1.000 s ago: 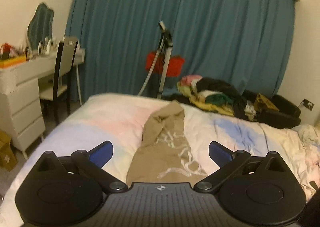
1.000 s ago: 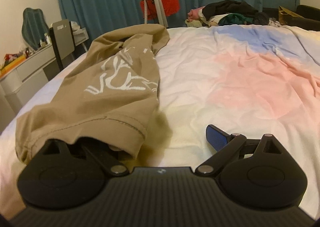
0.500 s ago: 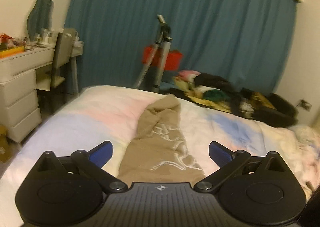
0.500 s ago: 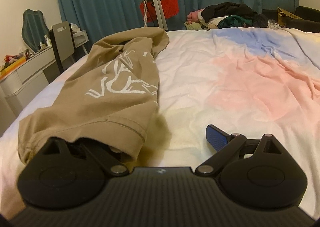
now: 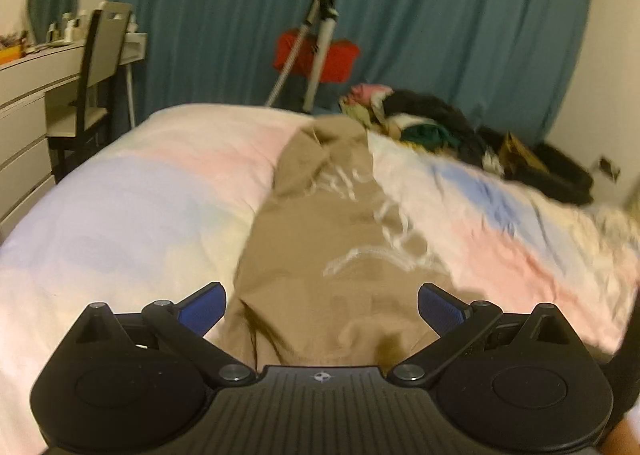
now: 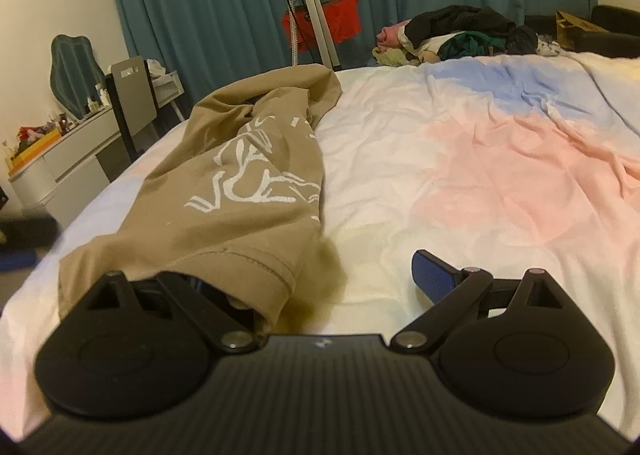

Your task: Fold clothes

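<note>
In the left wrist view, the left gripper (image 5: 320,305) hangs with its jaws wide apart over the near end of the tan shirt (image 5: 328,239), which lies in a long bunched strip from the near edge of the bed (image 5: 112,215) toward its far edge; the blue pads straddle the cloth without pinching it. In the right wrist view, the right gripper (image 6: 332,283) is likewise spread wide at the near edge, and the shirt's hem (image 6: 256,263) drapes over its left finger, ungripped. The step looks like taking hold of the hem; next, each gripper likely needs to close on a corner and spread the shirt flat.
</note>
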A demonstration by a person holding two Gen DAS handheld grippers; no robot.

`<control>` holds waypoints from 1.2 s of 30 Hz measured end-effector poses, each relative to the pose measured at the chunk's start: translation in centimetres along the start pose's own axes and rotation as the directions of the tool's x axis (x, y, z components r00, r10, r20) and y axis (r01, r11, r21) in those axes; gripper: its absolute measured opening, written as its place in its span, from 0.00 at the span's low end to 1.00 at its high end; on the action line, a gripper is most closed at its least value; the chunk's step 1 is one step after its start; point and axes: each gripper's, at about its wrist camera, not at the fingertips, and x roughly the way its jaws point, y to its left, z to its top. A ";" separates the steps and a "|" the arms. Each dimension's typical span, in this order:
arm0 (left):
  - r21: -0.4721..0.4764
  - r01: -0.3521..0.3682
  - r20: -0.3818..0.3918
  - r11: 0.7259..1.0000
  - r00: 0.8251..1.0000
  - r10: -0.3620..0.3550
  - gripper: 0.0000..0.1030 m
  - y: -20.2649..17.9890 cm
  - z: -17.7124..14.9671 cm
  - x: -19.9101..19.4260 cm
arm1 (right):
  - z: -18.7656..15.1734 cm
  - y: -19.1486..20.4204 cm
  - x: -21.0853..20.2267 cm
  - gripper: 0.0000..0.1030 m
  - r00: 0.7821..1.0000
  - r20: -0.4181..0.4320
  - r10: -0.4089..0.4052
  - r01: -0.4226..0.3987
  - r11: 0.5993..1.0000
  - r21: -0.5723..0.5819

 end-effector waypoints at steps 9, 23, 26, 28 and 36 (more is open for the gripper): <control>0.499 -0.059 0.062 0.865 0.998 0.032 1.00 -8.0 -5.2 1.4 | 0.2 -1.3 -0.2 0.93 1.000 0.015 -0.013 0.013 1.000 0.017; 0.050 -0.496 0.394 0.867 0.807 0.439 1.00 -3.8 -1.5 2.5 | 0.5 -1.9 3.4 0.93 1.000 -0.005 -0.002 0.002 0.998 0.067; -0.003 -0.510 0.429 0.860 0.777 0.461 1.00 -3.9 -1.0 1.2 | -0.2 -1.2 4.3 0.93 0.999 -0.046 -0.026 0.027 1.000 0.015; -0.027 -0.505 0.468 0.863 0.756 0.457 1.00 -4.5 -1.2 0.4 | -0.4 -0.7 4.3 0.93 0.998 -0.052 -0.046 0.045 0.999 -0.030; -0.060 -0.472 0.510 0.880 0.743 0.433 1.00 -5.0 -1.4 -2.2 | 3.6 -1.6 -3.2 0.93 0.906 0.375 -0.194 0.187 0.981 0.055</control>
